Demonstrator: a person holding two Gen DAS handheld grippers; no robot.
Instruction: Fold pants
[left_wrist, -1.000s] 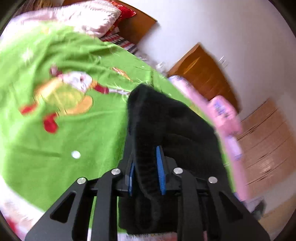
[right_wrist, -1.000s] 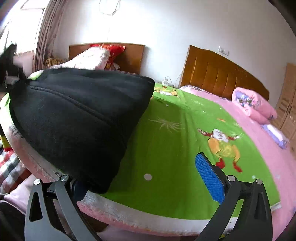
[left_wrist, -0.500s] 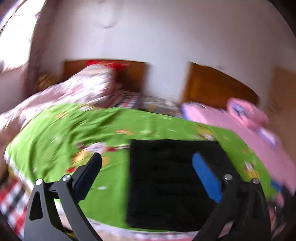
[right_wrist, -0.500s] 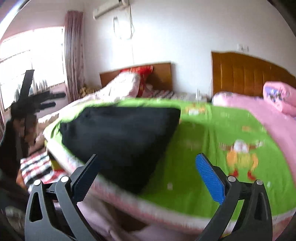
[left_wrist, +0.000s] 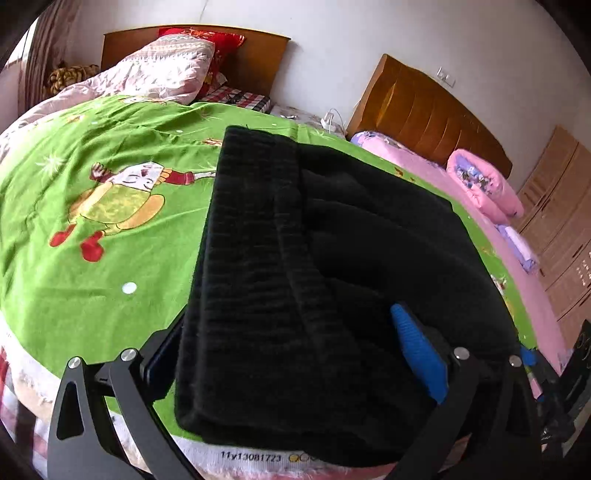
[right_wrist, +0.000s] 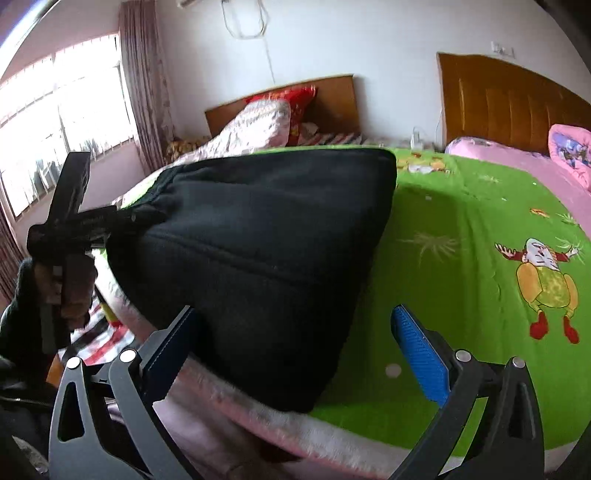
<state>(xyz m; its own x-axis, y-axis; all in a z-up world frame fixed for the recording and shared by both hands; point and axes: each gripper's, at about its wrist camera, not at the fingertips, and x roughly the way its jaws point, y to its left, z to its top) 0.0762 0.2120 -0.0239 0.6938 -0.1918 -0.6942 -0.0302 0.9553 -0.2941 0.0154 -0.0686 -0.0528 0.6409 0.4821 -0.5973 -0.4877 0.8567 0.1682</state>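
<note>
The black pants (left_wrist: 317, 266) lie folded into a thick rectangle on the green cartoon blanket (left_wrist: 92, 258) near the bed's front edge. My left gripper (left_wrist: 291, 354) is open, its jaws spread wide on either side of the near end of the bundle, not clamping it. In the right wrist view the pants (right_wrist: 258, 251) lie ahead and to the left. My right gripper (right_wrist: 295, 347) is open and empty at the pants' near corner. The left gripper (right_wrist: 122, 218) also shows in the right wrist view, at the pants' far left end.
A pink bed (left_wrist: 436, 177) with rolled pink bedding (left_wrist: 484, 184) lies to the right, wooden headboards (left_wrist: 424, 114) behind. A pile of quilts and a red pillow (left_wrist: 162, 70) sits at the back. A wardrobe (left_wrist: 561, 221) stands far right, a window (right_wrist: 55, 129) on the left.
One second ago my left gripper was shut on the pants' edge; it has let go and opened. The pants now lie flat on the blanket. My right gripper stayed open.
</note>
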